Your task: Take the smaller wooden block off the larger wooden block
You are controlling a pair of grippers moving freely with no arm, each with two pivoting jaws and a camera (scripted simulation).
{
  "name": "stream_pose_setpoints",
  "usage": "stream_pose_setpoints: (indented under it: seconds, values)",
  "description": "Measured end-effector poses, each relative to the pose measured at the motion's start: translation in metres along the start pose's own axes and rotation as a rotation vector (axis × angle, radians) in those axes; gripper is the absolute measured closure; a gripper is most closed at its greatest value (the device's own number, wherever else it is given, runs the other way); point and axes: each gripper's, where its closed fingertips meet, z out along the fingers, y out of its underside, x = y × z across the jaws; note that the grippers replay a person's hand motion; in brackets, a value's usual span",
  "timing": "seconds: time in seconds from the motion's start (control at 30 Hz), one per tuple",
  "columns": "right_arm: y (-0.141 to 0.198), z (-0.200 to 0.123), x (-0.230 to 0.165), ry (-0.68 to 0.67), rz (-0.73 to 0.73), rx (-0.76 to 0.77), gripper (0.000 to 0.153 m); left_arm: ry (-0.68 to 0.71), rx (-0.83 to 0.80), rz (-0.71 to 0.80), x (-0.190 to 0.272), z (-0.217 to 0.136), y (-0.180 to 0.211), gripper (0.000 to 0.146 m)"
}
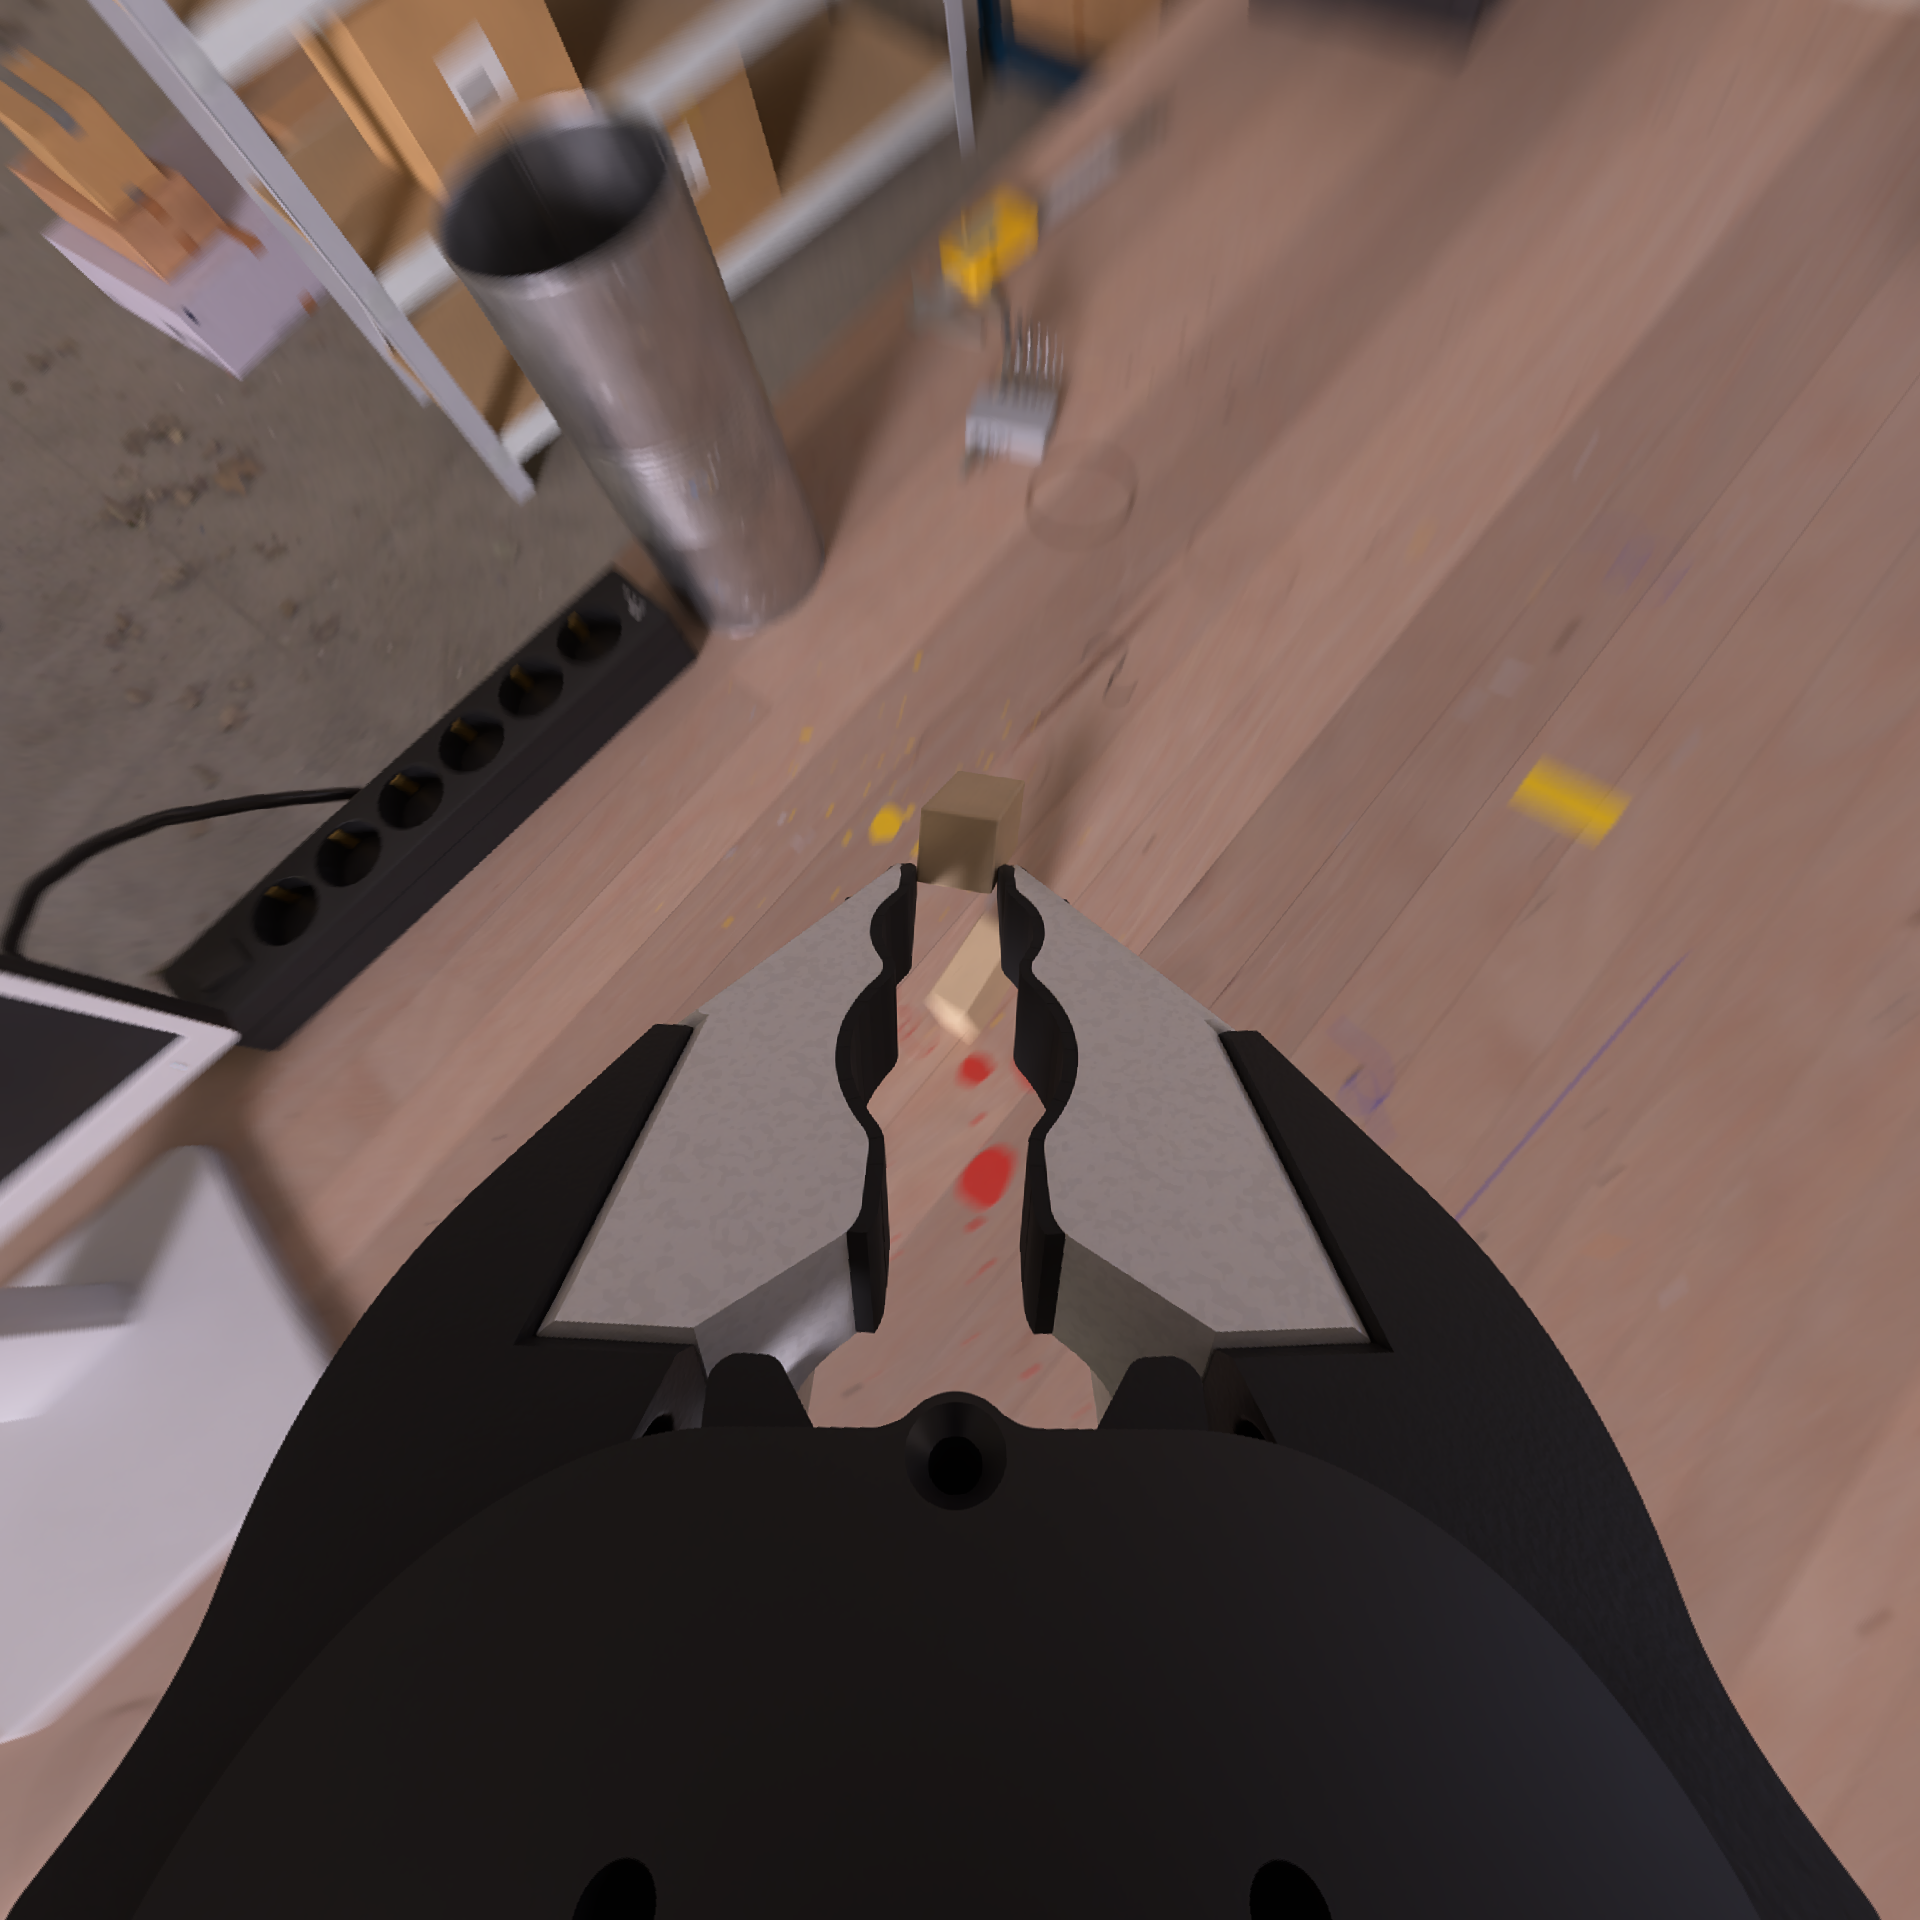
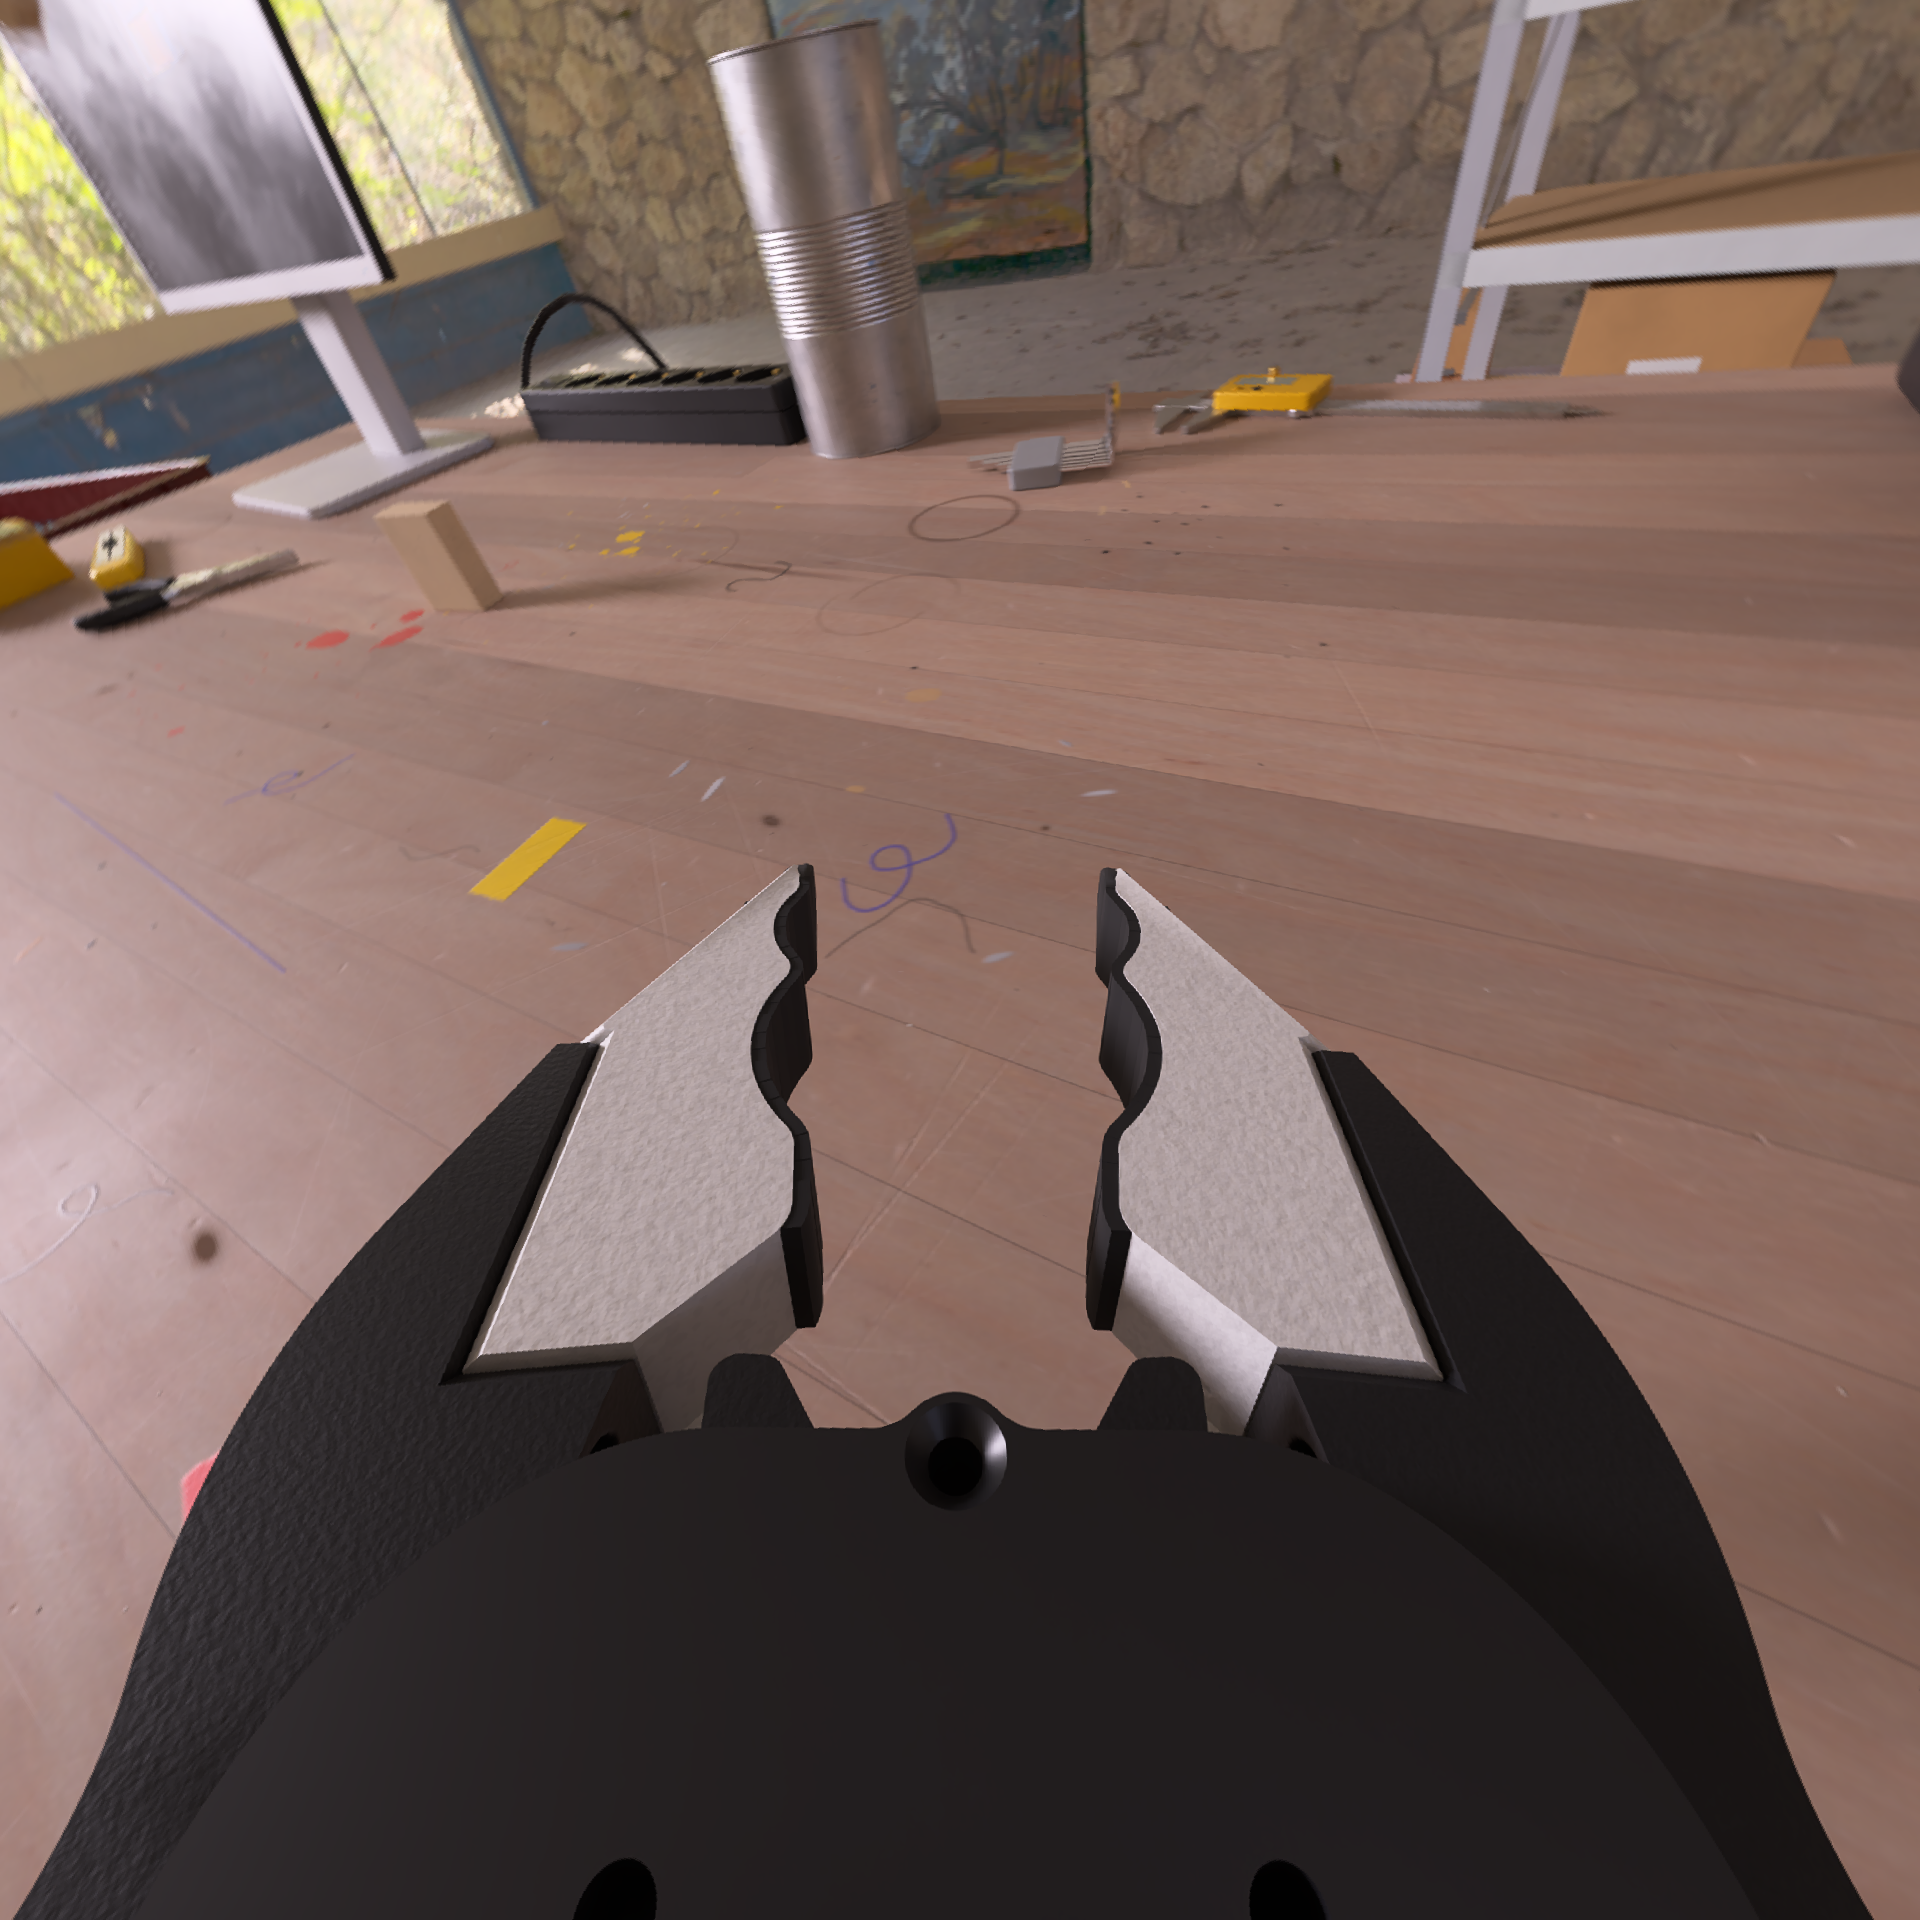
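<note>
In the left wrist view my left gripper [image 1: 956, 873] is shut on the smaller wooden block [image 1: 971, 831], a pale cube held at the fingertips above the table. Below it, seen blurred between the fingers, lies the larger wooden block [image 1: 966, 987]. In the right wrist view the larger block [image 2: 436, 556] lies alone on the wooden table [image 2: 1351, 727] at the far left, with nothing on top. My right gripper [image 2: 956, 883] is open and empty, low over the table's middle. The left gripper does not show in the right wrist view.
A tall metal cylinder [image 2: 831, 239] and a black power strip [image 2: 665, 400] stand at the back, with a monitor [image 2: 208, 145] at the back left. A yellow caliper [image 2: 1268, 393] and a hex key set [image 2: 1039, 457] lie beyond. A marker [image 2: 156, 597] and small tools lie far left.
</note>
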Motion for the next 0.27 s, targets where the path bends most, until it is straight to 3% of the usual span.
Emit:
stream_pose_setpoints:
  seconds: [0.13,0.27]
  values:
    - [-0.002,0.004,-0.023,-0.021,-0.082,0.003,0.098,0.096,0.379,-0.284,0.033,-0.056,-0.047,0.131]
    - [-0.013,0.008,-0.047,-0.054,-0.114,0.05,0.098,0.289,0.688,-0.451,0.083,-0.094,-0.096,0.131]
